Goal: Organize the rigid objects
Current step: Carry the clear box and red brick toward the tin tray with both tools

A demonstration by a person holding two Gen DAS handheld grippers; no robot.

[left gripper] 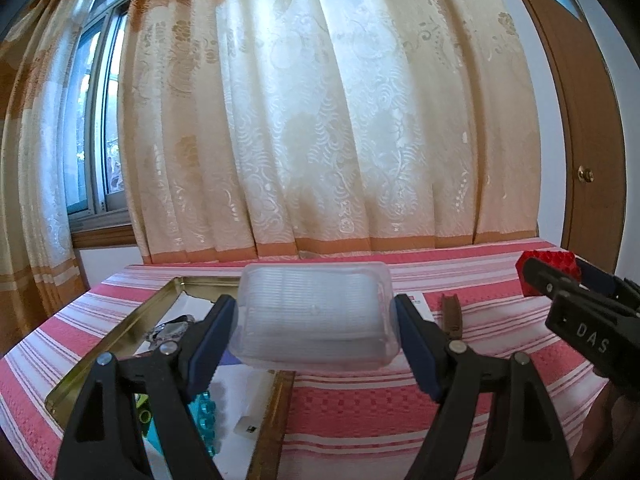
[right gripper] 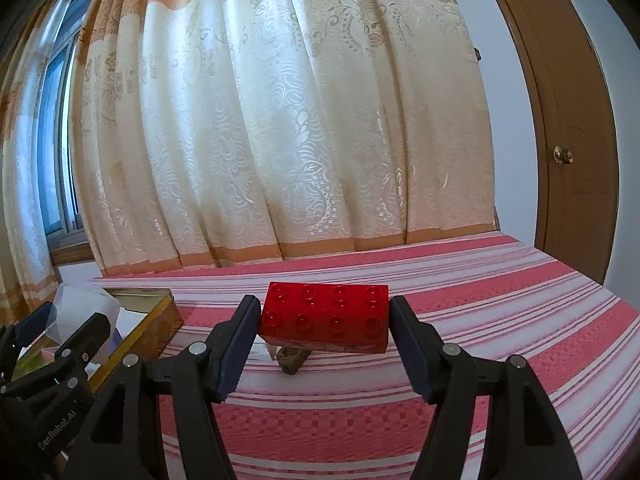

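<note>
My left gripper [left gripper: 316, 322] is shut on a clear plastic box [left gripper: 316, 316] and holds it in the air above the right edge of a gold metal tin [left gripper: 132, 320]. My right gripper [right gripper: 325, 322] is shut on a red toy brick [right gripper: 325, 316] with studs on top and holds it above the striped cloth. The brick [left gripper: 550, 270] and the right gripper [left gripper: 560, 284] also show at the far right of the left wrist view. The clear box [right gripper: 80, 308] and the tin [right gripper: 160, 320] show at the left of the right wrist view.
The tin holds a turquoise studded piece [left gripper: 204, 416], a small white item [left gripper: 248, 426] and a shiny wrapped thing [left gripper: 172, 328]. A brown flat object [left gripper: 452, 314] and a white card [left gripper: 416, 302] lie on the pink striped tablecloth [right gripper: 480, 300]. A curtain hangs behind; a door stands at the right.
</note>
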